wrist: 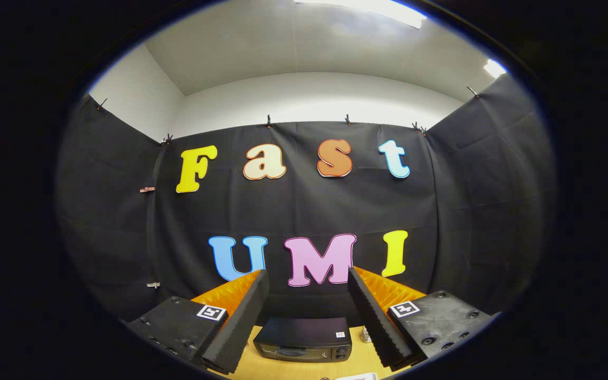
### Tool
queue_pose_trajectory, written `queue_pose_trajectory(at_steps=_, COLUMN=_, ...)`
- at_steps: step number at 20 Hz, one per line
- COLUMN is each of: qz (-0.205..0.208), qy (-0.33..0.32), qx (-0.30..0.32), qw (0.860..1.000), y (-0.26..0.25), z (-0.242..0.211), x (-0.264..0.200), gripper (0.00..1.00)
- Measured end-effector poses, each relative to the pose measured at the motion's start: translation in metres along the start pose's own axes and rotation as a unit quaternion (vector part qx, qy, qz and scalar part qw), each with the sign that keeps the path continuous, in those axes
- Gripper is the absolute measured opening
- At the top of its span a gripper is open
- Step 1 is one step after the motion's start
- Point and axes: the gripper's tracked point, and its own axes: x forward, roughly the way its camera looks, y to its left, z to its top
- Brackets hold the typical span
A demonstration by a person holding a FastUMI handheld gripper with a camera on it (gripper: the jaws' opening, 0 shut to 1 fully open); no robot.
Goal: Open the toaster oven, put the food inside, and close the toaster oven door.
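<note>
Black casing: the oven (304, 339) is a dark box with a glass door on its front and knobs down one side of that front.
Oven place: it stands on the table (262, 367), beyond the tool and in line with the gap between its fingers, near the cloth wall behind.
Door: shut, as far as can be told; the handle is too small to make out.
Handling, my judgement: a rigid, fairly heavy box that should stay put under a gentle pull; the glass is fragile and slippery, so the hold belongs on the handle along the door's top edge, not on the pane.
Food: a pale thing (358, 376) lies on the table nearer the tool; what it is I cannot tell.
Small object: something light (366, 334) stands just beside the oven; unclear.
Tool (308, 316): fingers spread wide, grasping nothing, raised well apart from the oven.
Stage: opening not yet begun.
</note>
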Motion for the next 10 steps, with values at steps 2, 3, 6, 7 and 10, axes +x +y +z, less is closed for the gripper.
queue_pose_trajectory(at_steps=2, qz=-0.002, qy=0.000, qx=-0.003, qw=1.000, y=-0.001, z=-0.002, x=0.003, gripper=0.96)
queue_pose_trajectory(at_steps=3, qz=-0.003, qy=0.001, qx=-0.007, qw=1.000, y=-0.001, z=-0.004, x=0.003, gripper=0.96)
queue_pose_trajectory(at_steps=6, qz=0.003, qy=0.002, qx=-0.011, qw=1.000, y=0.004, z=-0.005, x=0.007, gripper=0.97)
queue_pose_trajectory(at_steps=7, qz=0.005, qy=0.002, qx=-0.010, qw=1.000, y=0.006, z=-0.006, x=0.008, gripper=0.96)
queue_pose_trajectory(at_steps=10, qz=0.008, qy=0.004, qx=-0.012, qw=1.000, y=0.007, z=-0.006, x=0.013, gripper=0.96)
